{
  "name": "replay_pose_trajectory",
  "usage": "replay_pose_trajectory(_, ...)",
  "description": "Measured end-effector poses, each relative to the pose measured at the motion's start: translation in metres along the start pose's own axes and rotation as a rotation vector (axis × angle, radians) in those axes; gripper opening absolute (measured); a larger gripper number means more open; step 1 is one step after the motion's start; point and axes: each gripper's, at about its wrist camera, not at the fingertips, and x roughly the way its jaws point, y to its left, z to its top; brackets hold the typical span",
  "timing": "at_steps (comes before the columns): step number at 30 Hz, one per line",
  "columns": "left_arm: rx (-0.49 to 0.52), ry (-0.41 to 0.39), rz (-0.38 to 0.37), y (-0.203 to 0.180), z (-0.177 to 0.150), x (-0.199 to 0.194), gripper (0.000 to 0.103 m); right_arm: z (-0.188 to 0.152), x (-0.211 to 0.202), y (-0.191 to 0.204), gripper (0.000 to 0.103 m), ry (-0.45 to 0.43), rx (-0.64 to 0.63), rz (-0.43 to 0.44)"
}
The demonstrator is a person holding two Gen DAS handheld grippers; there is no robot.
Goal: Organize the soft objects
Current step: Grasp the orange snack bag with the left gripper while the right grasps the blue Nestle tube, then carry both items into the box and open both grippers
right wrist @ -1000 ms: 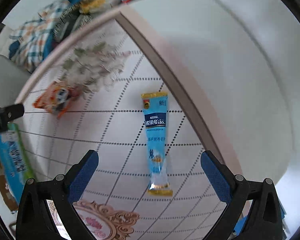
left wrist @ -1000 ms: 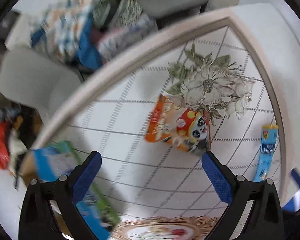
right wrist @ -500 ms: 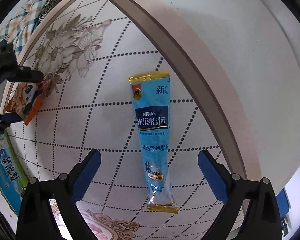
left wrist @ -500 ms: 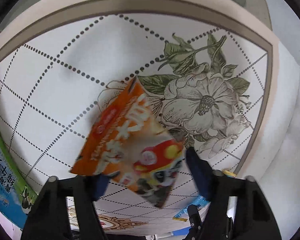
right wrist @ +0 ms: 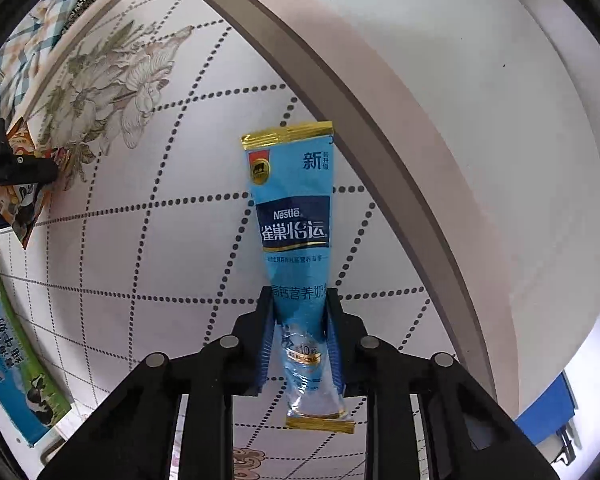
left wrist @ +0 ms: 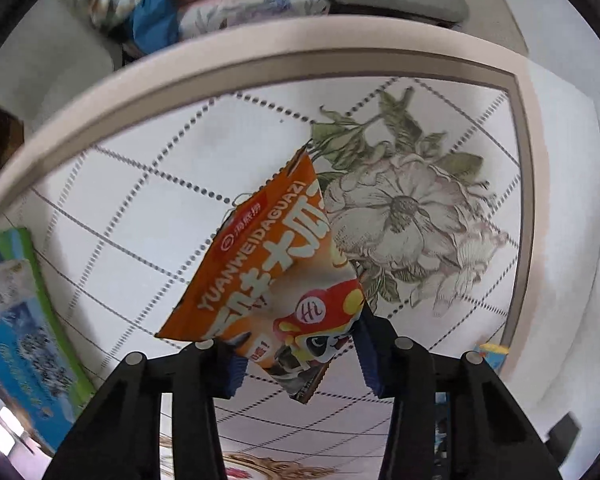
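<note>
My left gripper (left wrist: 300, 360) is shut on an orange snack bag with a panda picture (left wrist: 272, 276), holding its lower end; the bag tilts up off the table. My right gripper (right wrist: 300, 336) is shut on the lower part of a long blue Nestle sachet with gold ends (right wrist: 292, 208). The sachet points away from me over the tabletop. The orange bag (right wrist: 24, 208) and the left gripper also show at the left edge of the right wrist view.
The table (left wrist: 140, 208) has a white top with dotted grid lines, a flower print (left wrist: 404, 224) and a beige rim. A blue and green box (left wrist: 16, 332) lies at its left; it also shows in the right wrist view (right wrist: 12, 360). Cloths and cushions (left wrist: 172, 0) lie beyond the far edge.
Both grippers went from open to shut. The left one closed on the orange bag and lifted it. The right one moved forward and closed on the blue sachet.
</note>
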Motion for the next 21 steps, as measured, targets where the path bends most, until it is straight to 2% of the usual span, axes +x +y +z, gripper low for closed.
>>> replay_pose_trajectory(3,0.069,-0.055,0.027,-0.007,-0.022,-0.012,0.042,-0.010,-0.010,0.001,0.018,-0.036,-0.008,0.020)
replay_pose_trajectory(6,0.103,-0.099,0.011,-0.013,-0.049,-0.027,0.042,-0.020,-0.022,0.002,0.017,-0.057,-0.020,0.051)
replay_pose_trajectory(9,0.127,-0.136,-0.030,-0.004,-0.078,-0.046,0.042,-0.033,-0.042,0.009,0.017,-0.081,-0.044,0.097)
replay_pose_trajectory(12,0.142,-0.178,-0.077,0.025,-0.113,-0.075,0.042,-0.047,-0.063,0.022,0.017,-0.104,-0.075,0.142)
replay_pose_trajectory(15,0.144,-0.222,-0.126,0.065,-0.130,-0.110,0.042,-0.056,-0.083,0.033,0.017,-0.117,-0.114,0.182)
replay_pose_trajectory(17,0.135,-0.258,-0.156,0.085,-0.154,-0.129,0.042,-0.062,-0.106,0.043,0.017,-0.115,-0.143,0.215)
replay_pose_trajectory(21,0.088,-0.322,-0.174,0.130,-0.189,-0.163,0.042,-0.085,-0.134,0.072,0.017,-0.126,-0.211,0.263)
